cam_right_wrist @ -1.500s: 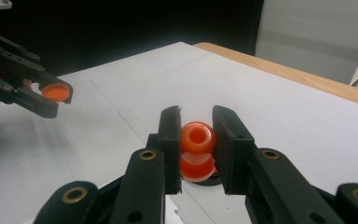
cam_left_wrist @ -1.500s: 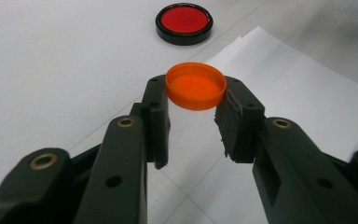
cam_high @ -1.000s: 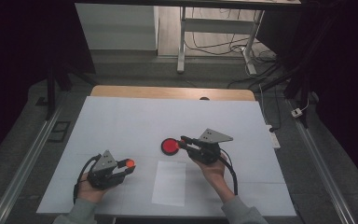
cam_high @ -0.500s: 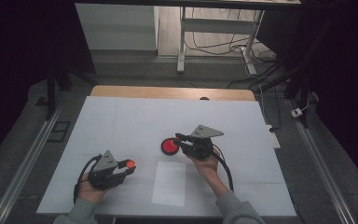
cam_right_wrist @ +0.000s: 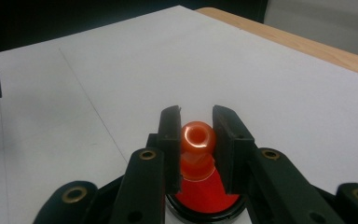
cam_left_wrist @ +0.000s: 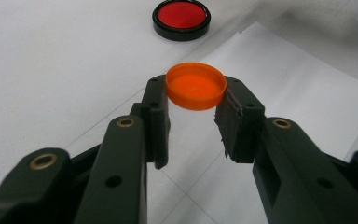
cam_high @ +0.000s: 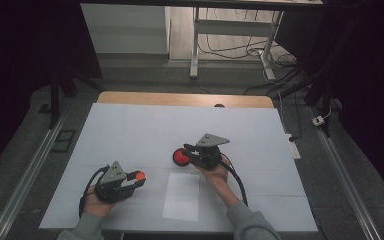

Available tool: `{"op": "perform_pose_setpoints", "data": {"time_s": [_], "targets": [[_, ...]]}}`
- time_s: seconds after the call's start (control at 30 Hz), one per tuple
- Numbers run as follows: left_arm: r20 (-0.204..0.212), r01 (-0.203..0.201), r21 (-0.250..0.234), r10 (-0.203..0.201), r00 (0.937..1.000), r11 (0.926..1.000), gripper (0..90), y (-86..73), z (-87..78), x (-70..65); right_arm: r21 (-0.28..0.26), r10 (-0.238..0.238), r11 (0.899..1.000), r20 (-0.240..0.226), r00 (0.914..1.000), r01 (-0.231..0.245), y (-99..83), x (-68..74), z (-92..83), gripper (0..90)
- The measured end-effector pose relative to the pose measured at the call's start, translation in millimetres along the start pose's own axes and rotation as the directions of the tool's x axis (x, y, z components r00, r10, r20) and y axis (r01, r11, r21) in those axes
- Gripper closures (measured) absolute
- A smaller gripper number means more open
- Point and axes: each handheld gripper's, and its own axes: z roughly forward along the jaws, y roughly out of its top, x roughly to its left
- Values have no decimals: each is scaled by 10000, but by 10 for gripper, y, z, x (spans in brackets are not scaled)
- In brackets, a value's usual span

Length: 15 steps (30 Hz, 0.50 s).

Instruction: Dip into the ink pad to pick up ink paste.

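The room was dim, its edges falling into near blackness at both sides; the table [cam_high: 130, 125] carried a white cover, with a strip of pale wood [cam_high: 180, 99] bare along its far edge; a white sheet of paper [cam_high: 182, 196] lay near the front edge. The floor [cam_high: 35, 130] was grey, with a metal rail [cam_high: 25, 175] running along the left and another rail [cam_high: 347, 180] along the right; beyond stood a white cabinet [cam_high: 125, 30] and a white desk frame [cam_high: 195, 45], with black cables [cam_high: 230, 47] trailing beneath; a white power strip [cam_high: 291, 146] lay beside the table.
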Motion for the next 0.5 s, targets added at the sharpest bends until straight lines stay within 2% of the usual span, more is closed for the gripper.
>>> {"op": "perform_pose_setpoints", "data": {"time_s": [0.5], "targets": [[2,4,10,-4,10000,10000,652,0,3,0,484,-158,9987,146,9998,151,-65,-32,125,728]]}}
